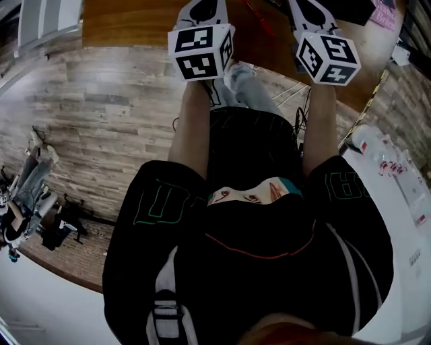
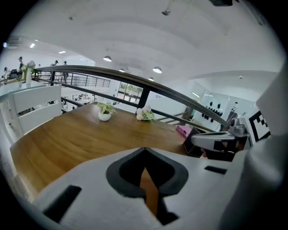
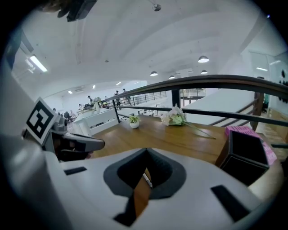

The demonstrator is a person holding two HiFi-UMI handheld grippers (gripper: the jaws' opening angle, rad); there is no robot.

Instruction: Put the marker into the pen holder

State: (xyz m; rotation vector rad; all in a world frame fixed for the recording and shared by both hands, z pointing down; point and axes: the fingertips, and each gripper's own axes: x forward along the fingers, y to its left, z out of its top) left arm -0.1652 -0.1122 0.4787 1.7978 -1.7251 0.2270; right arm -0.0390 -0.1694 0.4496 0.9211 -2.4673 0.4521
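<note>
Both grippers are held out over the near edge of a wooden table (image 1: 135, 23). A thin red stick (image 1: 259, 17), probably the marker, lies on the table between them. The black pen holder (image 3: 245, 157) stands open-topped at the table's right side, just right of my right gripper (image 3: 143, 179); it also shows past that gripper as a black box (image 2: 193, 141). My left gripper (image 2: 146, 179) has its jaws together with only a slit between them and nothing held. The right gripper's jaws are likewise together and empty; a small pale sliver (image 3: 147, 179) shows through the slit.
A potted plant (image 2: 105, 114) and a bunch of flowers (image 2: 145, 114) stand at the table's far edge, below a railing (image 3: 202, 81). A pink item (image 3: 270, 152) lies behind the pen holder. A white chair (image 2: 31, 112) stands at the left end and a white counter (image 1: 404, 202) to my right.
</note>
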